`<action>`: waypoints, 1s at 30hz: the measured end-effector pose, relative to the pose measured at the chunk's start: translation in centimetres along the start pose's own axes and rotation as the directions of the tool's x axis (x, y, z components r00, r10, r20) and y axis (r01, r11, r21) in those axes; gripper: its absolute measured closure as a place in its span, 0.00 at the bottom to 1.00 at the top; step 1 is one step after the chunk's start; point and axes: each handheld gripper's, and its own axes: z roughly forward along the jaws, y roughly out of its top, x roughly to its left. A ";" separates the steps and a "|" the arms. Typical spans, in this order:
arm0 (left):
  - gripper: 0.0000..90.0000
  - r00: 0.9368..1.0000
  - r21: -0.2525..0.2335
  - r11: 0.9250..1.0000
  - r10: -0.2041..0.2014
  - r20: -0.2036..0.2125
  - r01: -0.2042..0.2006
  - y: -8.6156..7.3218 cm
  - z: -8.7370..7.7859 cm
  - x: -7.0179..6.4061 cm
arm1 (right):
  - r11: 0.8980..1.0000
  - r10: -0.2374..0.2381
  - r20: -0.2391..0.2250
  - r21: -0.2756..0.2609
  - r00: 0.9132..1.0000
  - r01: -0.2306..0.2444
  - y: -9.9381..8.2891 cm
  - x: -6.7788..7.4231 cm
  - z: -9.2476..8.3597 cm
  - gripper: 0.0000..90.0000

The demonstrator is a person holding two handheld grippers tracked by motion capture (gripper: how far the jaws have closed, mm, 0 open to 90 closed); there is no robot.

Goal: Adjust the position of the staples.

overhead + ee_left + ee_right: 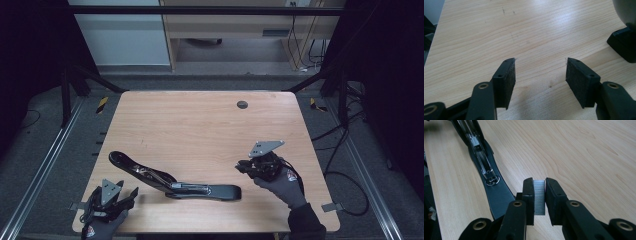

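A black stapler [175, 182] lies swung wide open on the wooden table [200, 125], its metal staple channel [482, 162] facing up. My right gripper [241, 166] hovers just right of the stapler's flat end, shut on a silver strip of staples [539, 197] that stands upright between its pads. In the right gripper view the open stapler [491, 187] runs away to the upper left. My left gripper [132, 195] rests at the table's front left corner, open, with bare wood between its jaws [540, 61]. A black end of the stapler [624, 42] shows at the right edge of that view.
A round dark grommet [242, 104] sits near the table's far edge. Black frame bars and cables surround the table, with a desk and a white cabinet behind. Bare wood stretches across the far half of the table.
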 end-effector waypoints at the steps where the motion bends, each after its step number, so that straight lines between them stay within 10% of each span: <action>1: 0.45 1.000 -0.002 1.000 -0.002 0.000 0.002 0.0 0.0 0.0 | 1.000 -0.012 -0.011 0.000 1.000 0.012 0.3 0.2 0.1 0.87; 30: 0.45 1.000 0.000 1.000 -0.012 0.011 0.012 0.0 0.2 0.2 | 0.988 -0.151 -0.100 -0.002 0.983 0.152 3.3 2.3 1.1 0.87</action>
